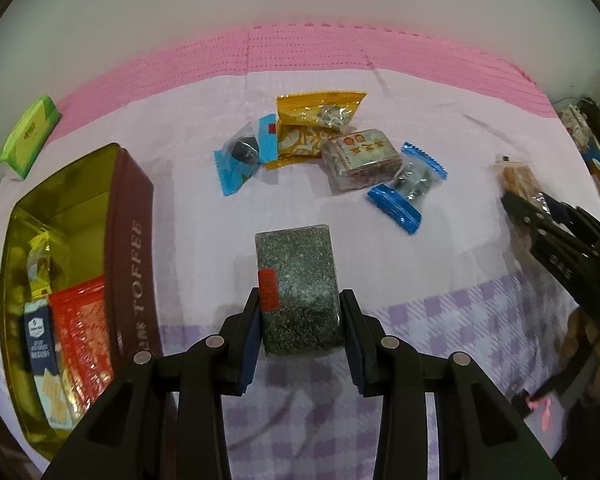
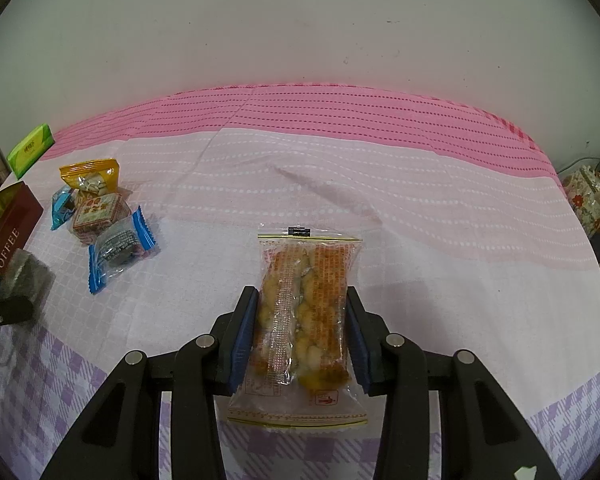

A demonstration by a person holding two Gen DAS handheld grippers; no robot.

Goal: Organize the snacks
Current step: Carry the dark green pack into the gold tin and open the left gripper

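My left gripper [image 1: 300,308] is shut on a dark speckled sesame block [image 1: 298,280] and holds it above the cloth, right of the open toffee tin [image 1: 130,240]. The tin holds a red packet [image 1: 82,328], a blue-and-white biscuit pack [image 1: 44,344] and a yellow wrapper. My right gripper [image 2: 302,320] is shut on a clear orange-printed fried-twist packet [image 2: 304,320]; that packet also shows far right in the left wrist view [image 1: 518,178]. Loose snacks lie in a pile: a yellow packet [image 1: 316,120], a square red-label cake [image 1: 360,162] and two blue-wrapped candies [image 1: 240,156] [image 1: 410,186].
A green tissue pack [image 1: 30,136] lies at the far left on the pink cloth band [image 1: 300,48]. A white wall stands behind the table. Cluttered items sit beyond the table's right edge [image 2: 588,200]. The left gripper and tin show at the left edge of the right wrist view [image 2: 4,240].
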